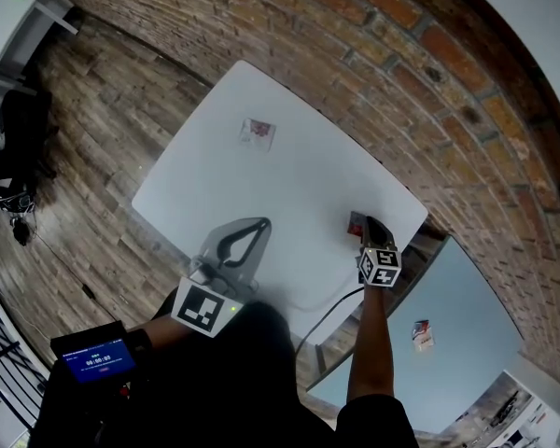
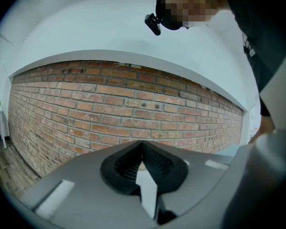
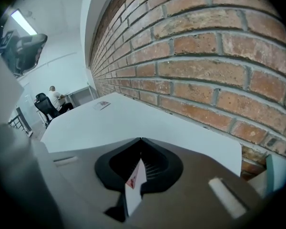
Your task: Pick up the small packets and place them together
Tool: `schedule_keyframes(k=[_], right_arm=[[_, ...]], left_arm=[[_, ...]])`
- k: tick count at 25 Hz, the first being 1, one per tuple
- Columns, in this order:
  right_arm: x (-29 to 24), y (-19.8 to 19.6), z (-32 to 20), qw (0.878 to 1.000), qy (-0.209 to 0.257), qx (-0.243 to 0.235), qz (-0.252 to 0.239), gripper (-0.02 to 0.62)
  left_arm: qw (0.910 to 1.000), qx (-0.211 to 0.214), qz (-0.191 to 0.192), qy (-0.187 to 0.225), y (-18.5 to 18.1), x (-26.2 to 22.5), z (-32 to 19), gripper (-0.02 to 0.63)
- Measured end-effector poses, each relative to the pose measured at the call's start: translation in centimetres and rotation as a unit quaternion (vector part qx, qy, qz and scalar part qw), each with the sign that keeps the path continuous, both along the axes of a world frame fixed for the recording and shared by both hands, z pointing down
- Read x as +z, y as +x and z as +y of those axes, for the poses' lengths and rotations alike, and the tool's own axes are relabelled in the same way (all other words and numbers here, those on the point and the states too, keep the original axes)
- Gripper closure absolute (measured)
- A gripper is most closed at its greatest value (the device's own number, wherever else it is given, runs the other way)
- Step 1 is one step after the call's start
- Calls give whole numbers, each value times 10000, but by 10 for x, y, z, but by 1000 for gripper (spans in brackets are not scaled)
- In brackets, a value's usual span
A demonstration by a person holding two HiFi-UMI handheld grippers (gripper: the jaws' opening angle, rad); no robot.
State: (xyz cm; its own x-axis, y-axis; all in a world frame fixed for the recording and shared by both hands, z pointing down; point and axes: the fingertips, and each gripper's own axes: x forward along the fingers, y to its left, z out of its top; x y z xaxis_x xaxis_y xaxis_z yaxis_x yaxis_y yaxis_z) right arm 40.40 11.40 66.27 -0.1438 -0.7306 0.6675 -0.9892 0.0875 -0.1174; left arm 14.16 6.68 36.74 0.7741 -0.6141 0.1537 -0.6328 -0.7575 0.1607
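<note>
On the white table [image 1: 289,180] a small packet [image 1: 258,131] with red print lies flat near the far edge; it also shows as the distant packet [image 3: 102,105] in the right gripper view. My right gripper [image 1: 368,228] is at the table's right corner by the brick wall. That right gripper [image 3: 140,144] is shut on a second white-and-red packet [image 3: 133,184], which stands on edge between the jaws. This held packet [image 1: 357,222] shows as a red patch. My left gripper [image 1: 262,222] hovers over the near edge, tips together. In its own view the left gripper [image 2: 142,147] has a pale sliver behind the tips, unidentifiable.
A brick wall [image 1: 429,91] runs along the table's far and right sides. A third packet [image 1: 422,334] lies on a pale blue surface [image 1: 467,315] lower right. A cable [image 1: 329,308] hangs off the near edge. Wood floor [image 1: 93,175] lies left; a person [image 3: 51,98] sits far off.
</note>
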Motion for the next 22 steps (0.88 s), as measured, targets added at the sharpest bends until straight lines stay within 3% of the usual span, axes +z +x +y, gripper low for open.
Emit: schedule_keyframes(k=[7, 12, 22], right_arm=[[-33, -31, -4, 9983, 528, 102, -229, 592], [-49, -70, -14, 9937, 789, 370, -709, 592], [-48, -154, -25, 9912, 742, 535, -960, 592]], left_arm=[[10000, -69, 16, -14, -20, 3, 10, 604], [9999, -143, 13, -7, -37, 4, 11, 604], [9996, -75, 250, 64, -66, -7, 0, 604]])
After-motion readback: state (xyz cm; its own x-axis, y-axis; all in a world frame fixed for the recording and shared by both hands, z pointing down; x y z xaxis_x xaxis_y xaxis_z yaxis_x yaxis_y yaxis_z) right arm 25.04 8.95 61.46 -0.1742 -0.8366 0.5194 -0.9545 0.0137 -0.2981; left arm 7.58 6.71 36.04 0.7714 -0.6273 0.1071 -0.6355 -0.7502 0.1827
